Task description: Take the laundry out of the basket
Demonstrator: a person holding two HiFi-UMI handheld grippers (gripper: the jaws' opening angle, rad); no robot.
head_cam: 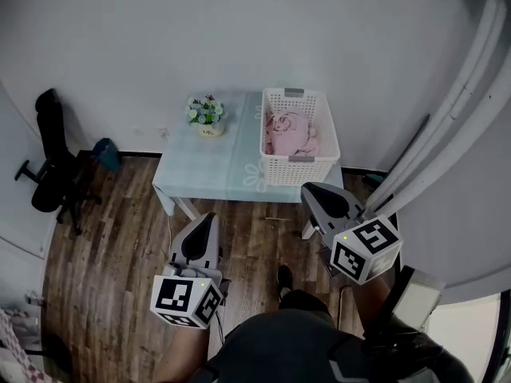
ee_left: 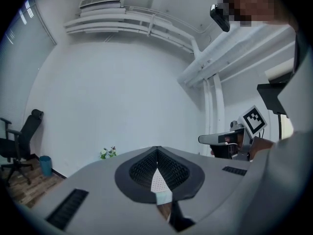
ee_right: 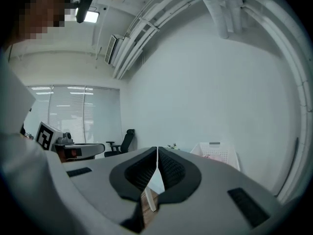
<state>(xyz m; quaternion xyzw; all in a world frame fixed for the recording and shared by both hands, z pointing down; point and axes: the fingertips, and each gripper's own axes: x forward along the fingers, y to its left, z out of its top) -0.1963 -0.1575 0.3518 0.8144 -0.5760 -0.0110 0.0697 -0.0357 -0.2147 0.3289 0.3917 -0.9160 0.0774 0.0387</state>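
Observation:
A white slatted laundry basket [head_cam: 321,164] stands on the right end of a small table [head_cam: 200,178]; it also shows in the right gripper view [ee_right: 222,156]. Pink laundry [head_cam: 291,132] lies crumpled inside it. Both grippers hang over the wooden floor in front of the table, well short of the basket. My left gripper [head_cam: 209,218] is shut and holds nothing; in its own view the jaws [ee_left: 156,148] meet at the tip. My right gripper [head_cam: 307,190] is shut and holds nothing too, its jaws [ee_right: 156,149] pointing toward the basket.
A pot of flowers [head_cam: 207,116] sits at the table's back left. A black office chair [head_cam: 49,162] and a blue bin [head_cam: 105,153] stand by the wall at the left. A white curtain [head_cam: 447,134] hangs at the right. The person's foot [head_cam: 284,278] is on the floor.

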